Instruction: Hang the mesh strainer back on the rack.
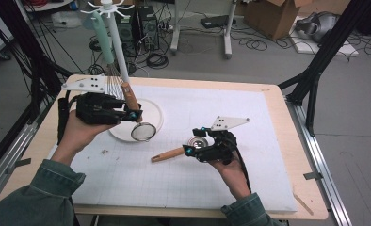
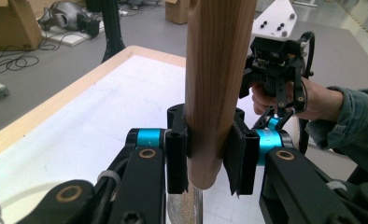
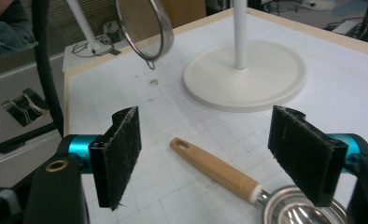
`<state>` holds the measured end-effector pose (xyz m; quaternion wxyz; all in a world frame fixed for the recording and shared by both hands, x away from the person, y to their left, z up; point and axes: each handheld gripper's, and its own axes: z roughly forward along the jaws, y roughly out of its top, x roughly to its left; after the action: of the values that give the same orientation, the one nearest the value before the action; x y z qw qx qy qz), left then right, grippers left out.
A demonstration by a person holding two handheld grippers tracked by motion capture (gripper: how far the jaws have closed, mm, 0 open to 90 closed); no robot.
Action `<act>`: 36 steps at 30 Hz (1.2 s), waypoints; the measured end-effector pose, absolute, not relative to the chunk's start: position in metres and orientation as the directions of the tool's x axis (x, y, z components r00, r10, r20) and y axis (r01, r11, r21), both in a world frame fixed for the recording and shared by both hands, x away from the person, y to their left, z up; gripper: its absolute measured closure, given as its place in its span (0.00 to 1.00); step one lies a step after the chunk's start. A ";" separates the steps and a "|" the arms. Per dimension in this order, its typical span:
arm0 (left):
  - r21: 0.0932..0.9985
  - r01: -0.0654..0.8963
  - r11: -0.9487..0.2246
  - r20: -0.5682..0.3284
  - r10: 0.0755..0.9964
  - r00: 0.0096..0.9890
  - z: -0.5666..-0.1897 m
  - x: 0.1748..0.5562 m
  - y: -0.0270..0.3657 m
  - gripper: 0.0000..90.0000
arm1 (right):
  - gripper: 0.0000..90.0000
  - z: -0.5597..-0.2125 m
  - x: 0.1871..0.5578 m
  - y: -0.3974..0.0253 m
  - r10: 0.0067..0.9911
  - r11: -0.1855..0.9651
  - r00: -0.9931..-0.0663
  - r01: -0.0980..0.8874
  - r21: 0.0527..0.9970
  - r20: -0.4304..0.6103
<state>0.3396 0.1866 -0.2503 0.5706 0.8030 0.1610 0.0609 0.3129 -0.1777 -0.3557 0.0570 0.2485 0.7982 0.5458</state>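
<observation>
Clamping the wooden handle (image 2: 217,88) of a mesh strainer (image 1: 143,131) held above the white stand base (image 1: 156,113), the left gripper (image 1: 134,115) has its fingers closed, while the right gripper (image 1: 191,149) spreads its fingers (image 3: 119,154) wide over a second wooden-handled strainer (image 3: 229,175) lying on the worktop (image 1: 268,155).

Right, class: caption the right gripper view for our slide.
Open right gripper poised over a wooden-handled strainer beside the white stand base.

A small mesh strainer (image 1: 143,131) with a wooden handle hangs mesh-down above the round white stand base (image 1: 156,109), its handle upright and clamped. A second wooden-handled strainer (image 1: 183,149) lies flat on the white bench, handle pointing left, metal bowl rightward.
</observation>
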 end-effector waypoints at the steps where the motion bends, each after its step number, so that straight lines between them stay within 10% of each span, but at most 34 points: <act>1: 0.936 0.191 -0.294 -0.088 0.331 0.940 -0.249 0.341 0.187 0.80 | 0.26 -0.356 0.313 -0.181 0.465 0.274 -0.865 0.343 0.898 0.188; 36: 0.940 0.211 -0.269 -0.101 0.371 0.923 -0.185 0.383 0.213 0.80 | 0.23 -0.357 0.312 -0.213 0.508 0.233 -0.836 0.363 0.902 0.205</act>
<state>0.3833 0.2132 -0.1847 0.5763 0.7934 0.1831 0.0694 0.3119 -0.2135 -0.3565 0.0657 0.2784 0.7825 0.5531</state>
